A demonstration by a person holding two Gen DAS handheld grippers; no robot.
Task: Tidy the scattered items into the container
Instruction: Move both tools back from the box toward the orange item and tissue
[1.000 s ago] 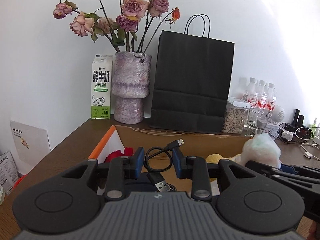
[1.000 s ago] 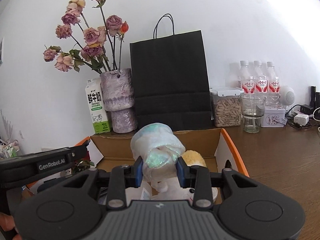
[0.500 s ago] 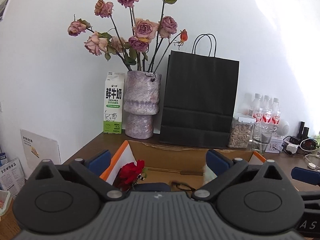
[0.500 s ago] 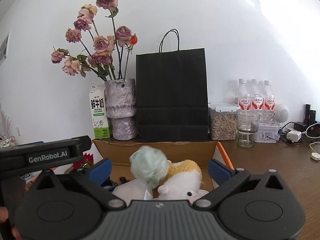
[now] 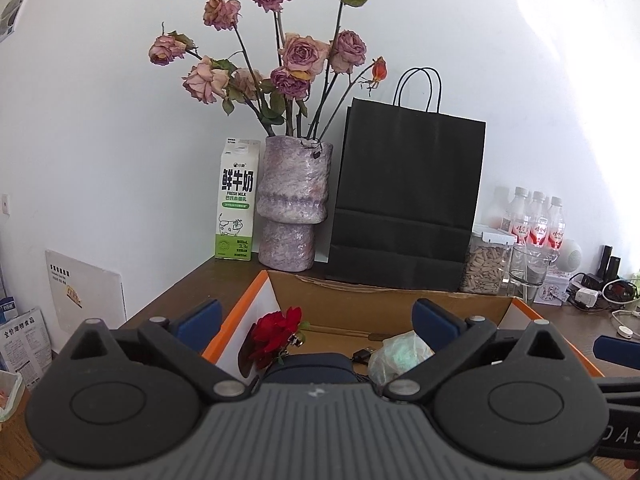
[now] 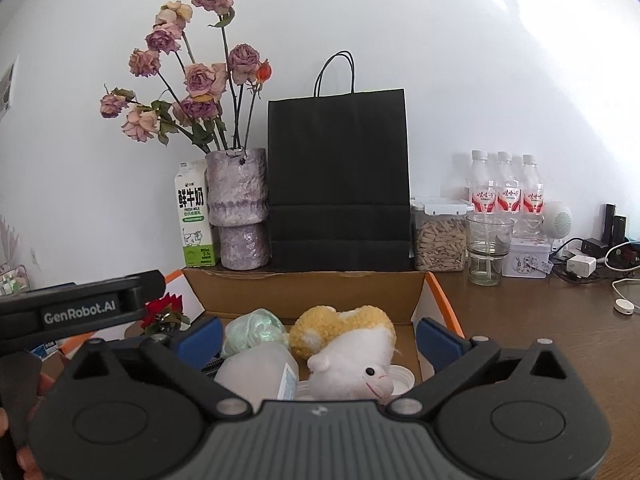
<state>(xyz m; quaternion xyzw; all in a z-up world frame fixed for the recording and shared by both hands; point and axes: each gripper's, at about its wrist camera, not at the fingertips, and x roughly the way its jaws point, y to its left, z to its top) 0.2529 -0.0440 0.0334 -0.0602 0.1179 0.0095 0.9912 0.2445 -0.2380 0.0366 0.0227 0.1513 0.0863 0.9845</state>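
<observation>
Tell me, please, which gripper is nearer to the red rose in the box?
Left. The left gripper hangs open over the box's left end, the red rose just inside its left finger. The right gripper is open further right, over the plush sheep.

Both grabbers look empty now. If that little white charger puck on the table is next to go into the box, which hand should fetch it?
Probably the right gripper: its jaws stand open and empty, and the white puck lies on its side of the cardboard box.
</observation>
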